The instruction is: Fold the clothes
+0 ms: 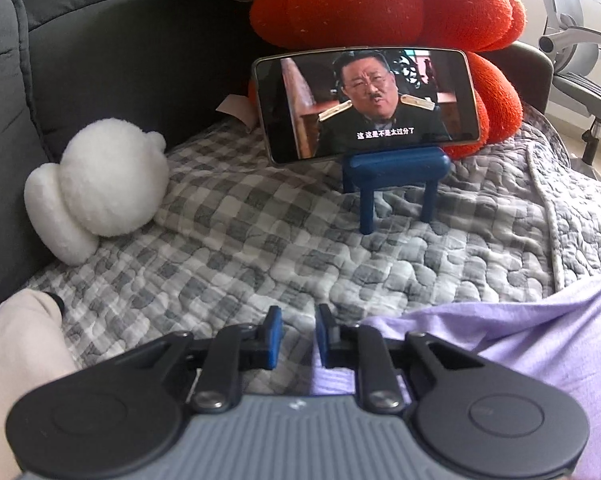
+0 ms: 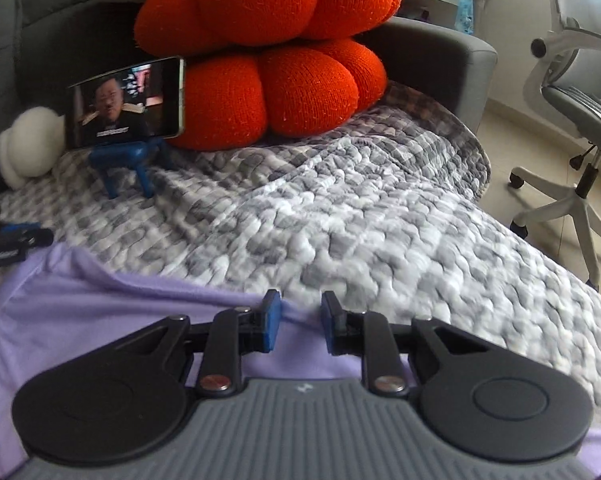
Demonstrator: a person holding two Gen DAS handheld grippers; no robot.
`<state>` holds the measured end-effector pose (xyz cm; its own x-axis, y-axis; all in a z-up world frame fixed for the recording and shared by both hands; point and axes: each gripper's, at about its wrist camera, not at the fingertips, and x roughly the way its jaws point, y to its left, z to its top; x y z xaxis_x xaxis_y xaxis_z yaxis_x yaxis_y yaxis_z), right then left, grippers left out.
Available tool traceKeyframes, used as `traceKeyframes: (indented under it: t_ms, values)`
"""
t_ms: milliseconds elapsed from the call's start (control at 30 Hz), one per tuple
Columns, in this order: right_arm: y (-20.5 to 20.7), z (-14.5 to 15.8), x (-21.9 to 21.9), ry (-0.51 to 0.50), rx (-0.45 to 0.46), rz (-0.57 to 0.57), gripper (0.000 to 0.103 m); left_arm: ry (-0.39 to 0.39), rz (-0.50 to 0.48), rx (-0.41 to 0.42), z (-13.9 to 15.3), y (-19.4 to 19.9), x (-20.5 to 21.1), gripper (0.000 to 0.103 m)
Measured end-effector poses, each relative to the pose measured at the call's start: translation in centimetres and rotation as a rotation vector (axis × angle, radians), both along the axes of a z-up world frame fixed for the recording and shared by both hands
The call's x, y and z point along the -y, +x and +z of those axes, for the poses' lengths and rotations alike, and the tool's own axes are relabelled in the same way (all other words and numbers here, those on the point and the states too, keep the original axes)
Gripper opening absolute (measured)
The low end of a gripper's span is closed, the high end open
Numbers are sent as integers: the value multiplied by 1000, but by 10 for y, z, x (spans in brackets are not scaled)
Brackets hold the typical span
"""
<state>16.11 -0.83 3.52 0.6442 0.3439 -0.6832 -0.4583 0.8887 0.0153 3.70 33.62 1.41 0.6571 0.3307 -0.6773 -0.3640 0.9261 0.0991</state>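
Observation:
A lilac garment (image 1: 520,332) lies on the grey checked quilt (image 1: 260,264), at the lower right in the left wrist view. My left gripper (image 1: 298,320) hovers at its left edge, jaws slightly apart with only quilt showing between the blue pads. In the right wrist view the lilac garment (image 2: 100,304) spreads across the lower left, under my right gripper (image 2: 300,304). Its jaws stand a little apart over the garment's far edge, and the pads press on nothing. The left gripper (image 2: 16,240) shows at that view's left edge, by the garment's corner.
A phone (image 1: 368,104) playing video rests on a blue stand (image 1: 396,172) on the quilt, against an orange knot cushion (image 1: 380,0). A white plush (image 1: 100,188) sits by the dark sofa back (image 1: 120,60). Pale pink fabric (image 1: 20,360) lies lower left. An office chair (image 2: 572,120) stands beside the sofa.

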Motion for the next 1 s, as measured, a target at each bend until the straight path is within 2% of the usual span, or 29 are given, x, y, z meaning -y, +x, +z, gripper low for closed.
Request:
traceKeyframes:
  t_ms: [233,300,400,433,500,567,600,633,700,767,833,1000]
  values:
    - [9,1,-6,-4,45,-43,22,-126,23,46,10,-7,-18,19]
    - [-3,12,-11,-7,85,43,22,-140,3,55,13,-10,-18,21]
    - [-27,30,-23,-11,95,290,24,-157,-31,65,16,-13,-18,26]
    - [-32,30,-29,-32,90,341,24,-155,-48,58,14,-12,-16,30]
    - [-35,22,-42,-111,83,366,24,-135,-68,33,10,-10,-10,33]
    - [-31,7,-52,-197,81,332,24,-101,-71,9,4,-6,-4,33]
    - [-29,4,-53,-199,84,324,24,-92,-76,10,2,-5,-1,33]
    - [-28,1,-54,-202,88,317,24,-91,-76,13,1,-5,1,32]
    - [-24,0,-53,-192,94,309,24,-99,-64,21,0,-5,2,24]
    - [-20,1,-53,-173,99,307,12,-100,-51,30,-1,-6,3,16]
    - [-18,0,-52,-150,99,301,4,-80,-37,43,1,-5,4,6]
    - [-15,-2,-53,-142,121,279,1,-120,-3,61,2,-6,-6,3]
